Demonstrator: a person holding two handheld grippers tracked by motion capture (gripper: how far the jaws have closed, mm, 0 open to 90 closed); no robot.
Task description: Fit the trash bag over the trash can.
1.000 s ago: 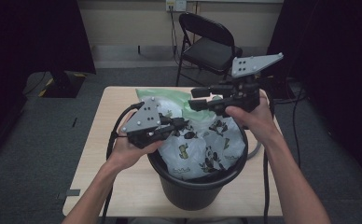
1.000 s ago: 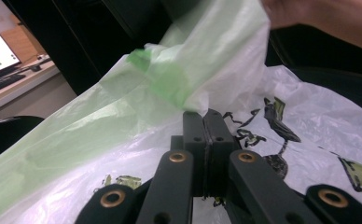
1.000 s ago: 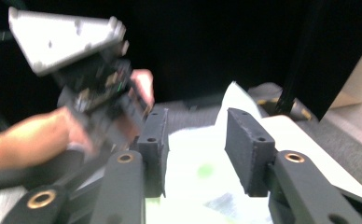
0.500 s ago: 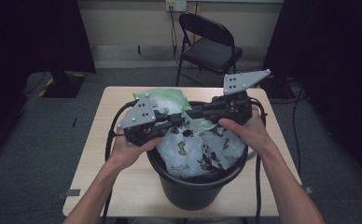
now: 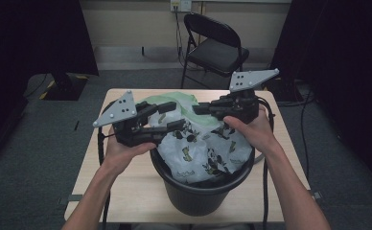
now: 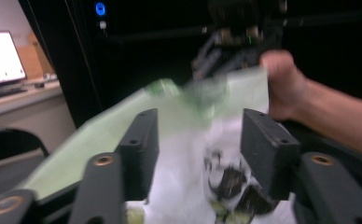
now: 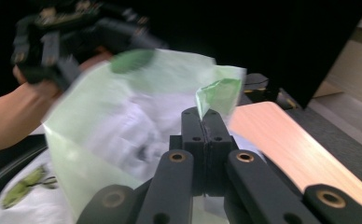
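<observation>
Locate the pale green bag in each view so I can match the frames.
High view: pale green bag at table's far middle, behind the black bin.
Left gripper view: centre, beyond the open left gripper.
Right gripper view: centre-left, an edge pinched in the shut right gripper.
Shared landmark: white patterned bag in the bin.

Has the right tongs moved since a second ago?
Yes. The right tongs came down from near the chair toward the bin rim, clamping the green bag.

Left hand-held gripper just opened — right hand-held gripper clamped shut.
</observation>
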